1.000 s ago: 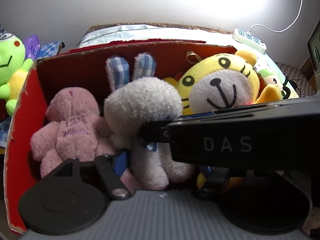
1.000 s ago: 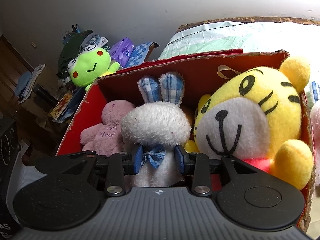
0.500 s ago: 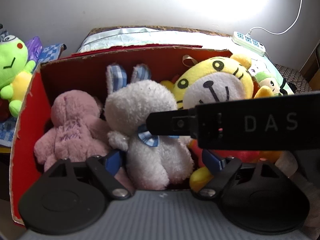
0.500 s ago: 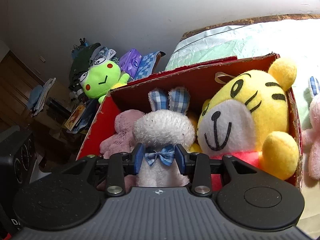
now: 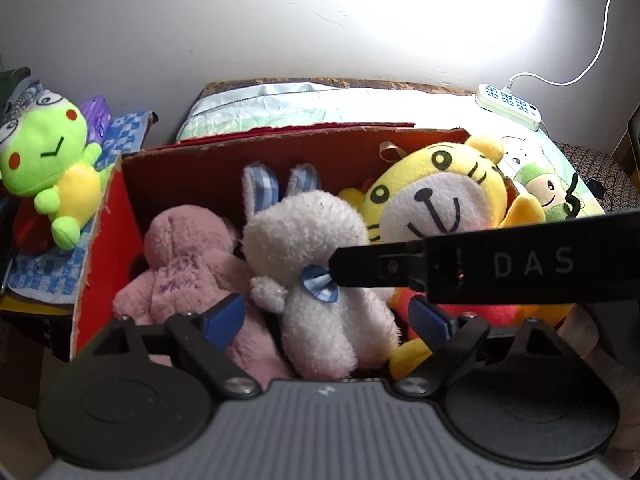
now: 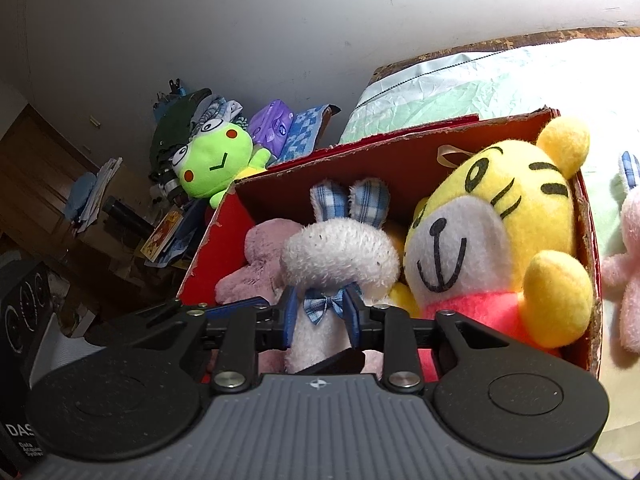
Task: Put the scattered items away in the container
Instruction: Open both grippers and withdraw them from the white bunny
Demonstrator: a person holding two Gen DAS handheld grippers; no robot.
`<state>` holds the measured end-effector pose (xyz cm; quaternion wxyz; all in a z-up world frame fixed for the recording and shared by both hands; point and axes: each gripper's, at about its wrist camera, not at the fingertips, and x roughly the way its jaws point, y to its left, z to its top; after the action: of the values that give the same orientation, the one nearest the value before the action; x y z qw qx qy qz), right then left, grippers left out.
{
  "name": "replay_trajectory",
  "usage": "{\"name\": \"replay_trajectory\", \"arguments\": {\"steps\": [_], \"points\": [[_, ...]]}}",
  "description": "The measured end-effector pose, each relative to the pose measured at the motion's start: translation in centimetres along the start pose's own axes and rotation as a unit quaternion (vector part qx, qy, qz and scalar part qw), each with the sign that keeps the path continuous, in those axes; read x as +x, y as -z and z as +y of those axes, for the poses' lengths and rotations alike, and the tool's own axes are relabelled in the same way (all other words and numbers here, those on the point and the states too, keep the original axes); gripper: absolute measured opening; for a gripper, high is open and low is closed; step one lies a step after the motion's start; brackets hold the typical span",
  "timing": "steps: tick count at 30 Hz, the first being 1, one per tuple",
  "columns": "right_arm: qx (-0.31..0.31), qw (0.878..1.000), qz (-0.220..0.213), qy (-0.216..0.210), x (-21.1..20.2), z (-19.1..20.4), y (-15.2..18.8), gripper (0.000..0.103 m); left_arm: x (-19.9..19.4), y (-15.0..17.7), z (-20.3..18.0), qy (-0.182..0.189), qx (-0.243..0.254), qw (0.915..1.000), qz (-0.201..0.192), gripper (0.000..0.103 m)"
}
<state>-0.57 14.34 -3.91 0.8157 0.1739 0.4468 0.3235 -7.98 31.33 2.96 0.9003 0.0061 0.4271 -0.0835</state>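
White plush rabbit [image 6: 340,256] upright in the red cardboard box [image 5: 104,248], mid-row.

Its fleecy body, checked ears and blue bow sit between a fuzzy pink plush [image 5: 180,276] on the left and a round-headed yellow tiger [image 6: 500,232] on the right. The right hand-held gripper [image 6: 320,318] is closing, pads pressing its neck; the left hand-held gripper [image 5: 332,316], opening wide, straddles its body without touching.

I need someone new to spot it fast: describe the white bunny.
Find the red cardboard box against the wall. Three plush toys sit inside; the white bunny is the middle one, between a pink plush and a yellow tiger. Only it has blue checked ears and a bow.
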Motion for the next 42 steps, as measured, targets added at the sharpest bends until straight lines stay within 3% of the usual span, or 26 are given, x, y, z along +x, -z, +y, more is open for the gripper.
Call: {"name": "replay_trajectory", "arguments": {"steps": [9, 23, 42], "points": [[0.005, 1.0, 0.02, -0.004, 1.3, 0.4, 0.4, 0.016, 0.2, 0.4, 1.1, -0.016, -0.018, 0.9997, 0.009, 0.09], [0.002, 1.0, 0.021, -0.001, 1.0, 0.8, 1.0, 0.019, 0.6, 0.9, 1.2, -0.017, -0.027, 0.9994, 0.016, 0.093], [-0.025, 0.996, -0.067, 0.058, -3.3, 4.2, 3.8, 0.023, -3.6, 1.5, 0.6, -0.017, -0.003, 0.9995, -0.028, 0.097]]}}
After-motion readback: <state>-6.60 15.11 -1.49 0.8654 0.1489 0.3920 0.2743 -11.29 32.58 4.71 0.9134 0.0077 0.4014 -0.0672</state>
